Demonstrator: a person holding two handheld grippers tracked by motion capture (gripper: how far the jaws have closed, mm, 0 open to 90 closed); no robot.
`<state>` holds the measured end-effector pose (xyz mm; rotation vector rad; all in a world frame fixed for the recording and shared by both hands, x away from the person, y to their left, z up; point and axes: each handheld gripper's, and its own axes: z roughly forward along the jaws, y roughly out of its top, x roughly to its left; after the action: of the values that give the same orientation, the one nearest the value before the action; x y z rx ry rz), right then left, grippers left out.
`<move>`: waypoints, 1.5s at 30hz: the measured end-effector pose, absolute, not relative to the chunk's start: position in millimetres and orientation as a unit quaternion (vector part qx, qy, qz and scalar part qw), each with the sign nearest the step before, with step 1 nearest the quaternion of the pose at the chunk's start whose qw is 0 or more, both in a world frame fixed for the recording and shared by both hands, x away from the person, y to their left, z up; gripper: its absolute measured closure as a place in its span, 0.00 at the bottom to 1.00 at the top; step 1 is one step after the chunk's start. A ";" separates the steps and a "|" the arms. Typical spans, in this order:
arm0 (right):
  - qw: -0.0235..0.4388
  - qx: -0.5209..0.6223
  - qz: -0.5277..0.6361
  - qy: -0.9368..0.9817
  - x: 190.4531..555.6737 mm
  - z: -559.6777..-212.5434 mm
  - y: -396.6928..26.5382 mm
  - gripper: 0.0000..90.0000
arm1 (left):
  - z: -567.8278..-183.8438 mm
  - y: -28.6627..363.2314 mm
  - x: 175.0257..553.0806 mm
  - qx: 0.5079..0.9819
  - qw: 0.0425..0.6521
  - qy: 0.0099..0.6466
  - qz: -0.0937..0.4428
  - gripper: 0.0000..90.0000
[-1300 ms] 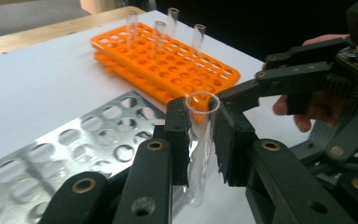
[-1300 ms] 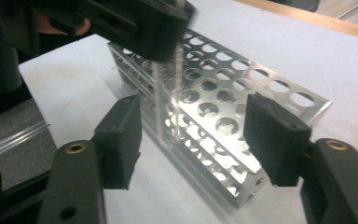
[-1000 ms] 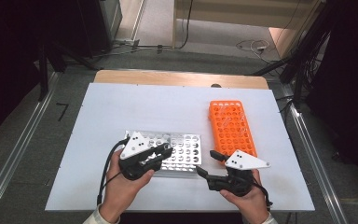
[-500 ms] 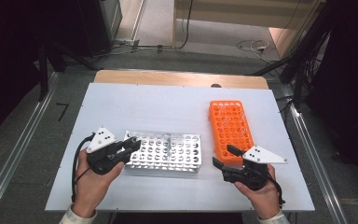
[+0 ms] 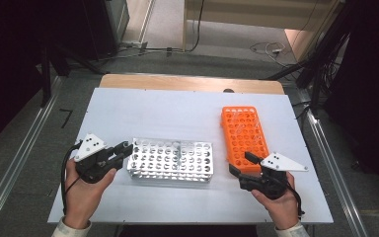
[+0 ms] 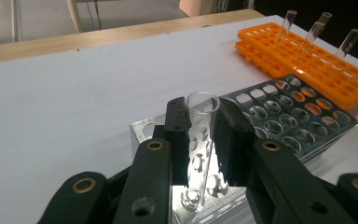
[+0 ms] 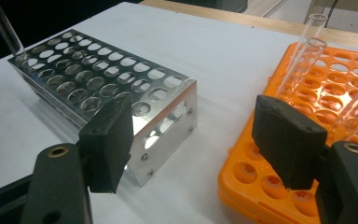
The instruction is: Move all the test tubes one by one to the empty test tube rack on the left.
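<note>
Two grippers: my left gripper (image 6: 200,140) clamps a glass tube (image 6: 199,135) upright over the metal rack (image 5: 171,159), ready for seating; my right gripper (image 7: 200,140) waits wide-jawed beside the orange rack (image 7: 317,140).

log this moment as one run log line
left tongs: shut on glass tube at metal rack | right tongs: open, empty, by orange rack

Two racks stand on one white table (image 5: 177,108): one metal rack (image 5: 171,159) at the centre and one orange rack (image 5: 244,136) to its right. Four clear test tubes show: three tubes (image 6: 314,32) stand in the orange rack, and one tube (image 6: 200,135) stands at the metal rack's left end. Two grippers are present, the left gripper (image 5: 121,150) and the right gripper (image 5: 242,165), one per hand.
</note>
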<state>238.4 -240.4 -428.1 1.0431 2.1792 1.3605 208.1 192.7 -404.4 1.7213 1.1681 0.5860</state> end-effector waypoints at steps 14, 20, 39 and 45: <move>0.193 0.384 0.474 0.769 244.9 -432.5 -249.5 0.31 | -436.6 179.1 206.9 0.735 0.417 0.475 0.248 0.85; 0.198 0.389 0.465 0.770 247.4 -435.9 -251.1 0.31 | -443.6 175.7 207.0 0.743 0.404 0.476 0.242 0.83; 0.238 0.438 0.440 0.747 267.8 -448.0 -269.9 0.31 | -429.0 183.2 204.1 0.672 0.488 0.510 0.224 0.26; 0.251 0.454 0.430 0.739 284.0 -456.4 -275.1 0.34 | -429.3 184.9 205.1 0.666 0.489 0.516 0.226 0.25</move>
<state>284.0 -275.1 -456.4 1.2344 2.0112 1.1715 205.1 184.9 -429.3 1.6182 1.2533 0.5489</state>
